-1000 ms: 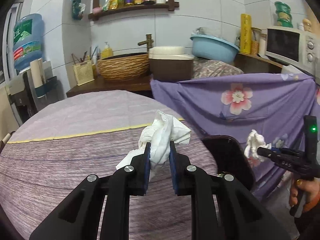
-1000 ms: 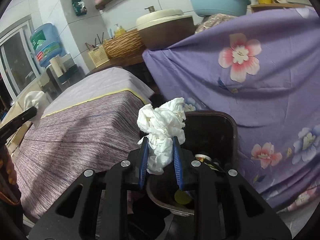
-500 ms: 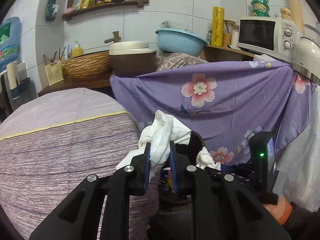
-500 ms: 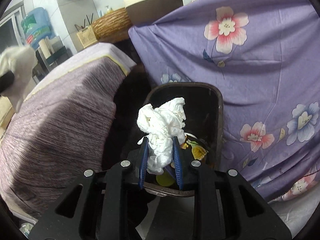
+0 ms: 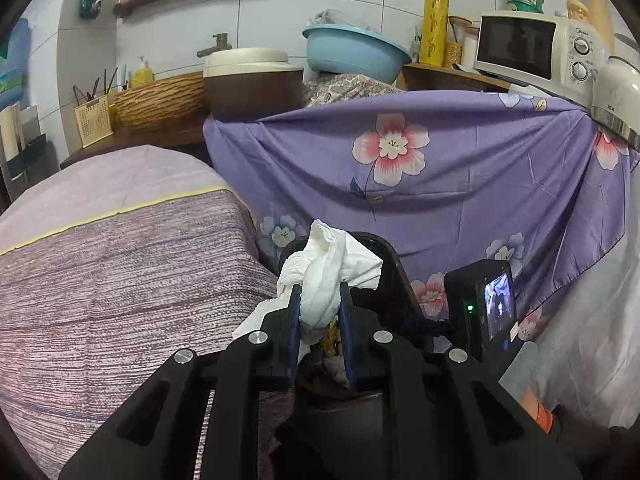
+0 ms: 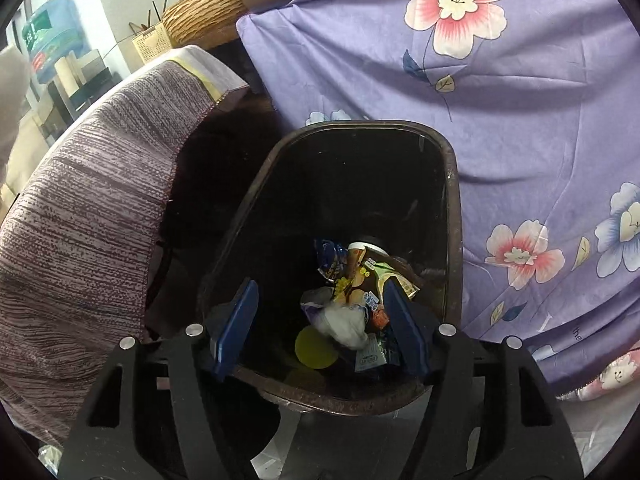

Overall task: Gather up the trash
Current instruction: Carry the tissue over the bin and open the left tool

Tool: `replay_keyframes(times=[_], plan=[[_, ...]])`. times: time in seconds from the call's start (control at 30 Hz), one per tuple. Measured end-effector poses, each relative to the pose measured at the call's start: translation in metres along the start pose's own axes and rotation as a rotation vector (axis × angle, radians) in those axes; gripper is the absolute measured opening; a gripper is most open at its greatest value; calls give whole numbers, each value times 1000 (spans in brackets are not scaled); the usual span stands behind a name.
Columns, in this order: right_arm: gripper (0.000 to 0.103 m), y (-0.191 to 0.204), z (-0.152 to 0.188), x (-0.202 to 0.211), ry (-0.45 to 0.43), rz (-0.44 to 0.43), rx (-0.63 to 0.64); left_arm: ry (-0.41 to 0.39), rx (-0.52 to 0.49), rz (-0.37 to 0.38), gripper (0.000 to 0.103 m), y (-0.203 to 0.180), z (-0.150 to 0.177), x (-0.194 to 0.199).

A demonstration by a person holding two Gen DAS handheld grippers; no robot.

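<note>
The right tongs have just been opening and stand apart, nothing between them, over the bin. Below them lie wrappers, a tissue and a yellow lid. Only the left view shows the left tongs clamped on another tissue, just before the bin.

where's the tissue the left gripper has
In the left wrist view the crumpled tissue sits pinched in the left gripper, just above the near rim of the dark trash bin.
</note>
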State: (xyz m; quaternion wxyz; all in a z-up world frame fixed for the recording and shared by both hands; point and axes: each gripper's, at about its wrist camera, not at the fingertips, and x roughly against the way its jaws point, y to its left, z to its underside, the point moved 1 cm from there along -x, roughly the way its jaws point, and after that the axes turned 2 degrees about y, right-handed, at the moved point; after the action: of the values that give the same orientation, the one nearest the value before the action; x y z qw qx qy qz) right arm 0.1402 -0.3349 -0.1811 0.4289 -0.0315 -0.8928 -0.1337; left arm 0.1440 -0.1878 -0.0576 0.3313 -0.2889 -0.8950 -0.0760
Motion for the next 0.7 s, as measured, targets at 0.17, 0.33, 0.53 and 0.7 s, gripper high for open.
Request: replay_keyframes(times=[0.17, 0.33, 0.53, 0.7], plan=[[69, -4, 3, 11, -3, 0, -8, 22, 2, 12, 18, -2, 1, -8], [71, -12, 7, 31, -13, 17, -22, 39, -13, 29, 18, -10, 3, -17], [80, -25, 11, 62, -55, 52, -38, 56, -48, 57, 18, -22, 0, -35], [81, -35, 16, 82, -86, 86, -47, 103, -63, 67, 18, -26, 0, -62]])
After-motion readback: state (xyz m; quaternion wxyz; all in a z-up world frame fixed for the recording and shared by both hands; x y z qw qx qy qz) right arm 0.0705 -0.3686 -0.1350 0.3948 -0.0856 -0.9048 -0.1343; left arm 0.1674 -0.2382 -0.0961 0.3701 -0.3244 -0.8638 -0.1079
